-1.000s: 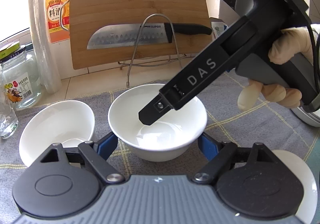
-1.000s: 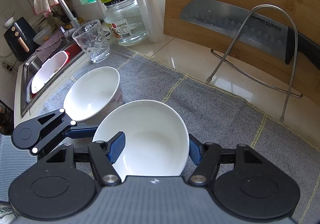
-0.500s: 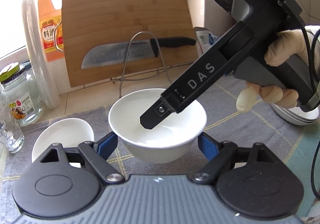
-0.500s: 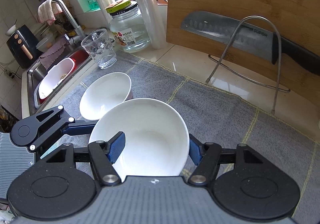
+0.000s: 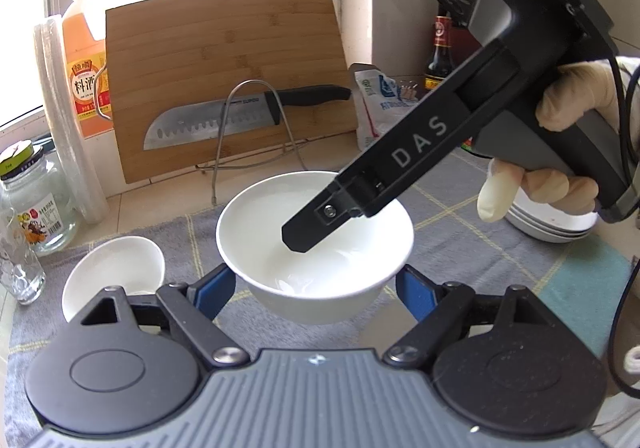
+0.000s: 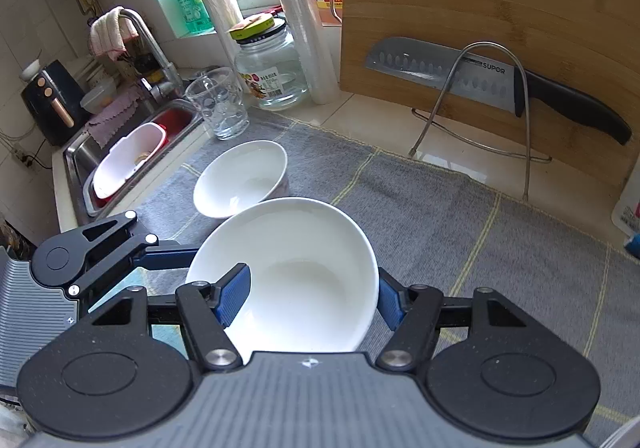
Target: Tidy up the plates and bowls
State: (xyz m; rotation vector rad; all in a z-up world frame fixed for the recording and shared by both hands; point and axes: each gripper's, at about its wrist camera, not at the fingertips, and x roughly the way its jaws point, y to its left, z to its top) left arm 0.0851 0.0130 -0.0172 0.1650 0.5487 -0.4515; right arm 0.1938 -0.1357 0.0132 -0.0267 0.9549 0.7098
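A white bowl [image 5: 316, 244] hangs lifted above the grey dish mat [image 5: 460, 248]. My right gripper [image 6: 312, 296] is shut on its rim, one finger inside and one outside. In the left wrist view its black finger [image 5: 316, 224] dips into the bowl. My left gripper [image 5: 316, 296] is wide open around the bowl's base, its blue pads [image 5: 212, 294] beside the wall, contact unclear. A second white bowl [image 5: 116, 272] sits on the mat to the left; it also shows in the right wrist view [image 6: 242, 178]. A stack of white plates [image 5: 548, 222] is at the right.
A bamboo cutting board [image 5: 228, 76] with a knife [image 5: 240, 120] on a wire rack stands behind. A glass jar [image 5: 34, 204], a drinking glass [image 6: 218, 106] and bottles line the left. The sink [image 6: 128, 160] holds a pink-white basin.
The held bowl has been lifted up and away from the second bowl, which now looks smaller and farther left. Both grippers rose with it; the plate stack came into view.
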